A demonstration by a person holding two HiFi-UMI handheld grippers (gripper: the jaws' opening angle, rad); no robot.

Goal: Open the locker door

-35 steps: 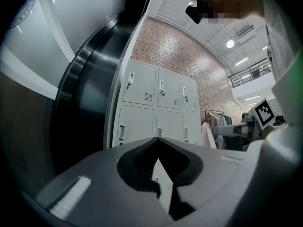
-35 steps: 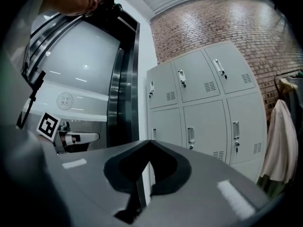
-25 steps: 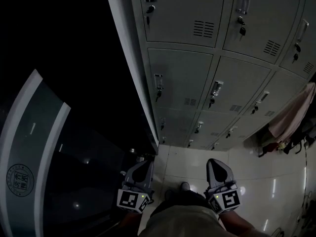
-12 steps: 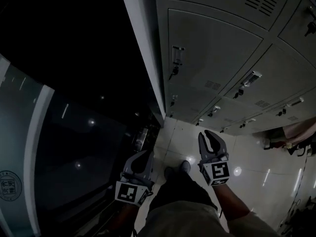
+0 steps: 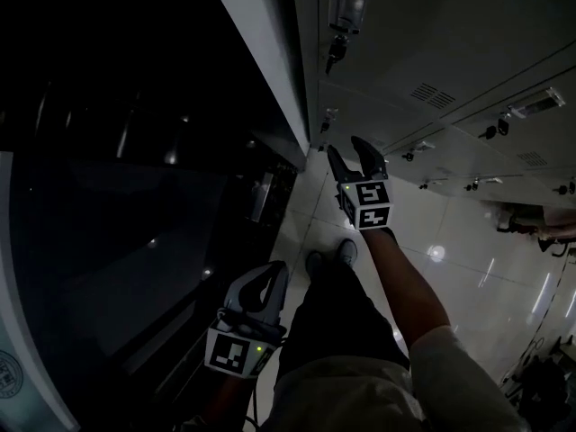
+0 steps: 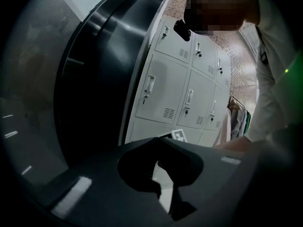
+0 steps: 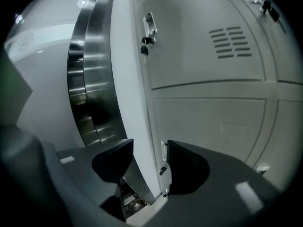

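"Grey lockers (image 5: 432,34) fill the upper right, with pale tiled floor (image 5: 468,232) beneath. Where's the right claw (image 5: 353,148)?"

"At one o'clock from the head view's centre, spread apart, close to a low locker door (image 7: 208,122), which is shut. The door's small handle (image 7: 163,157) shows in the gap; I cannot tell whether they touch."

"And the left claw (image 5: 270,277)?"

"Down at six o'clock, pressed together, empty, beside dark steel panelling (image 6: 94,79)."

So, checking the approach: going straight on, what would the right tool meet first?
Likely the small metal handle on the pale grey lower locker door, framed between the right tool's open jaws. How far off it is remains unclear.
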